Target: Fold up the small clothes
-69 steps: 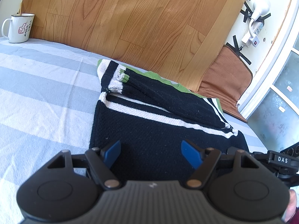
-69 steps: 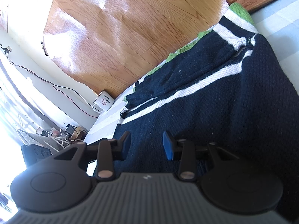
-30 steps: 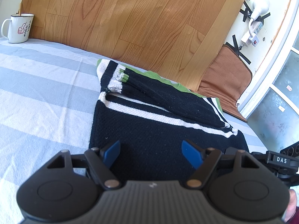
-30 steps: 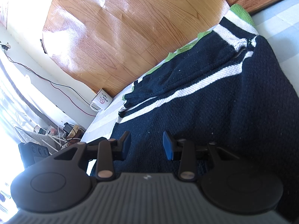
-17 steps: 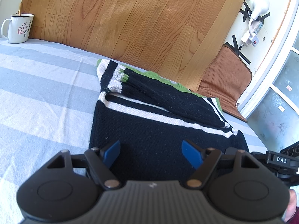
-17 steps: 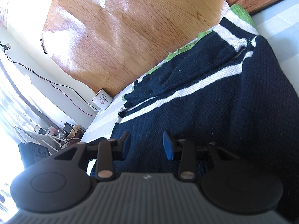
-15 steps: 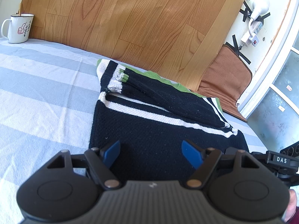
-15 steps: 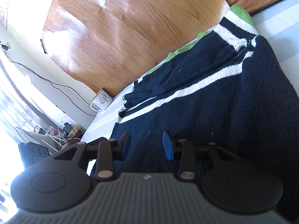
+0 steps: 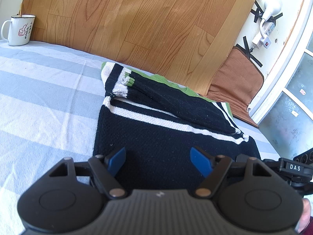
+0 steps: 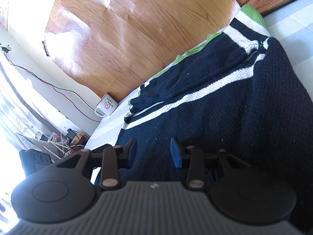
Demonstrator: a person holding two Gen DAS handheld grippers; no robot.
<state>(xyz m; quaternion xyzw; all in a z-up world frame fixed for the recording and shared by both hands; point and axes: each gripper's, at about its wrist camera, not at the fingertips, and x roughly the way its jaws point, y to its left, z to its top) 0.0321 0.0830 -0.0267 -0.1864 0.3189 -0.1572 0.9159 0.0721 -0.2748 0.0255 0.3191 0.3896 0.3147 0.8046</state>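
A small black knit sweater (image 9: 166,137) with white stripes and green trim lies flat on the striped bed sheet (image 9: 39,98), sleeves folded across its upper part. My left gripper (image 9: 159,161) is open, its blue pads over the near hem, holding nothing. In the right wrist view the same sweater (image 10: 225,107) fills the middle. My right gripper (image 10: 153,152) is open, narrower than the left, above the sweater's near edge and empty.
A white enamel mug (image 9: 18,30) stands at the far left by the wood-pattern wall panel (image 9: 137,19); it also shows in the right wrist view (image 10: 107,104). A brown cushion (image 9: 236,82) leans at the far right. Cables and clutter (image 10: 64,137) lie beyond the bed edge.
Nothing has visibly changed apart from a very slight shift of the right wrist view early on. Both grippers stay open over the sweater's near edge.
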